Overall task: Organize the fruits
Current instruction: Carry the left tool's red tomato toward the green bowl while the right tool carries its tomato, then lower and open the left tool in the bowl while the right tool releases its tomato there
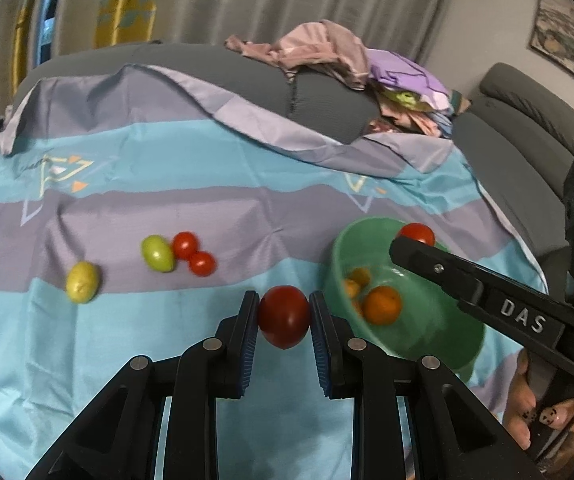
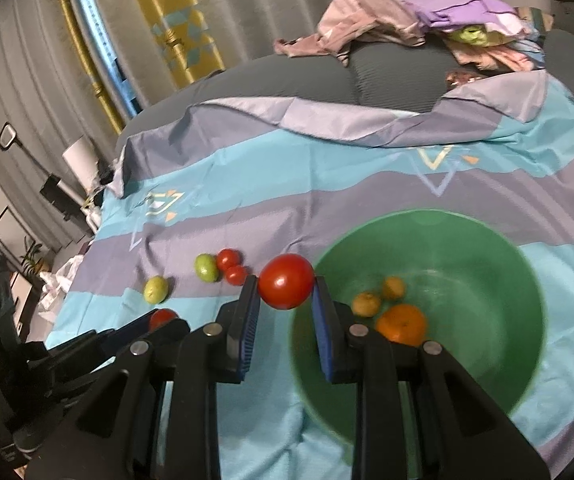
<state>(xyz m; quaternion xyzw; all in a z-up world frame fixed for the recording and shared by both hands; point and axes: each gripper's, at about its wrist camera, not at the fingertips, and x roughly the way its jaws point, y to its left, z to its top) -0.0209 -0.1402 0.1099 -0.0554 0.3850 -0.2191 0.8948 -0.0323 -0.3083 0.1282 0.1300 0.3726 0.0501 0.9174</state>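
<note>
My left gripper (image 1: pixel 283 316) is shut on a dark red tomato (image 1: pixel 283 316), held above the striped cloth just left of the green bowl (image 1: pixel 439 332). My right gripper (image 2: pixel 286 292) is shut on a bright red tomato (image 2: pixel 286 286) at the left rim of the green bowl (image 2: pixel 487 240); it also shows in the left wrist view (image 1: pixel 417 234). The bowl holds an orange (image 2: pixel 401 324) and two small yellowish fruits (image 2: pixel 367 304). On the cloth lie a green fruit (image 1: pixel 158 253), a yellow-green fruit (image 1: pixel 82 282) and two small red tomatoes (image 1: pixel 193 254).
A blue and grey striped cloth (image 1: pixel 167 152) covers a grey sofa seat (image 1: pixel 247 68). A pile of clothes (image 1: pixel 347 60) lies at the back. A grey sofa arm (image 1: pixel 527 128) is on the right. Curtains hang behind.
</note>
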